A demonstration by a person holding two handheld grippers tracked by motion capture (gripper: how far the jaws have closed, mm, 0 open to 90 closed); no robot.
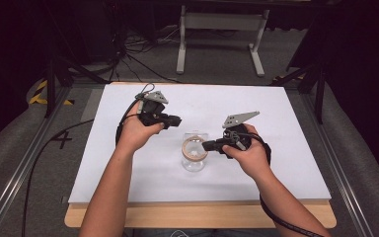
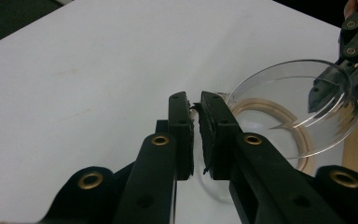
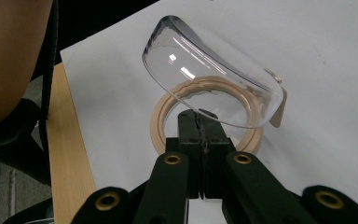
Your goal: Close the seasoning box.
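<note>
Clear lid (image 3: 209, 74) is tilted up off the clear container (image 1: 194, 160), hinged at the far side from our right gripper (image 3: 201, 122), whose fingers are clamped together on the lid's near rim. Tan ring (image 3: 168, 116) sits inside, just beyond those fingers. Left gripper (image 2: 196, 109) fingers are nearly together, a thin gap, holding nothing, just beside the container on the white counter (image 1: 128, 163). Judgement: opening is partway done; ring's removal remains.

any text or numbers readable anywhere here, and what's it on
"4": a dark mark on the grey floor left of the table.
No lettering is readable on the clear lid, the beige ring or either hand-held gripper.
</note>
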